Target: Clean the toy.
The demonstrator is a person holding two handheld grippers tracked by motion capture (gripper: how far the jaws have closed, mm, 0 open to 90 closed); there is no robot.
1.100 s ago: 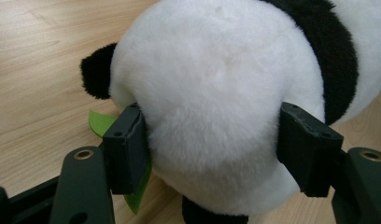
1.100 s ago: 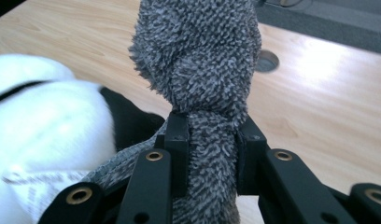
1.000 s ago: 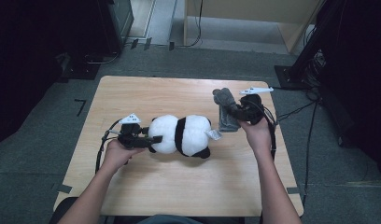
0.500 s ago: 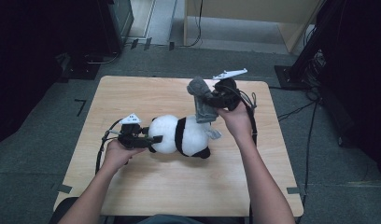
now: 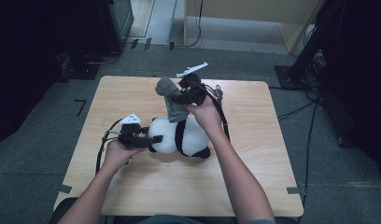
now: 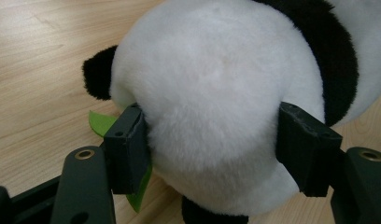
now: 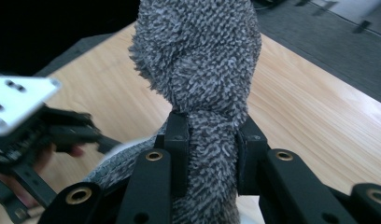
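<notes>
Left gripper (image 5: 153, 139) grips the panda plush (image 5: 179, 135) lying mid-table (image 5: 132, 186), its jaws spread wide and pressed into the white fur on both sides. Its own view shows a green leaf (image 6: 102, 123) tucked under the toy, partly hidden behind one jaw; the high view cannot make that out. Further right, the right gripper (image 7: 209, 140) has its jaws narrowed onto a twisted grey towel (image 7: 202, 60), held above the panda's back. The towel's lower end is cut off in its own view.
</notes>
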